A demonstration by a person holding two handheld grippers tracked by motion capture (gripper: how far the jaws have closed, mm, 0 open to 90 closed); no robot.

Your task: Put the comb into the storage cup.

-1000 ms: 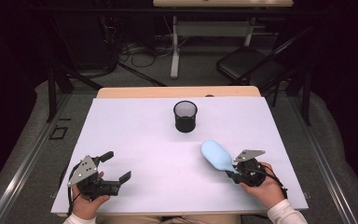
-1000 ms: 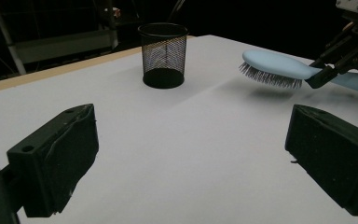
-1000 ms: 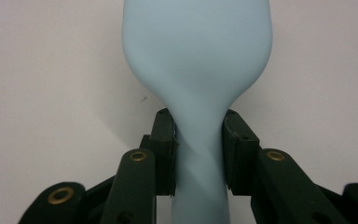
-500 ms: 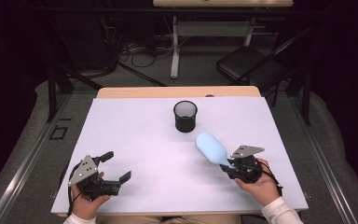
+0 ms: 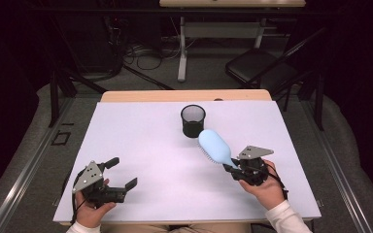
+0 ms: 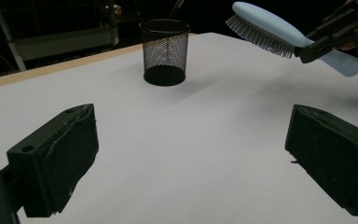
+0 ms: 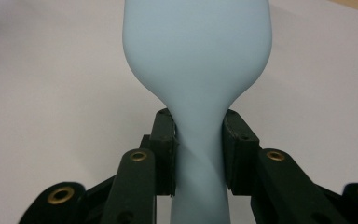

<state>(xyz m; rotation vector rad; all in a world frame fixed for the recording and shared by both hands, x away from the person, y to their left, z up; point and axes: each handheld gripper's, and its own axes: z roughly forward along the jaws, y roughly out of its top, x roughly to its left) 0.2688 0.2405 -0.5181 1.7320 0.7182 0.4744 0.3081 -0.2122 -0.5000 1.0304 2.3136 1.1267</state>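
A light blue hairbrush (image 5: 214, 146) hangs above the white table, its head toward a black mesh cup (image 5: 193, 120) that stands upright at the table's far middle. My right gripper (image 5: 233, 168) is shut on the brush's handle. In the right gripper view both pads clamp the narrow neck of the hairbrush (image 7: 198, 70). The left gripper view shows the hairbrush (image 6: 279, 35) bristles down, right of the mesh cup (image 6: 164, 51). My left gripper (image 5: 123, 173) rests near the front left corner, jaws wide apart and empty.
The white table top (image 5: 141, 141) ends at a wooden strip (image 5: 184, 95) along the far side. Beyond it stand a folding chair (image 5: 262, 65), desk legs and cables on the floor.
The right gripper has lifted the hairbrush and carried it toward the mesh cup. The left gripper has stayed put.
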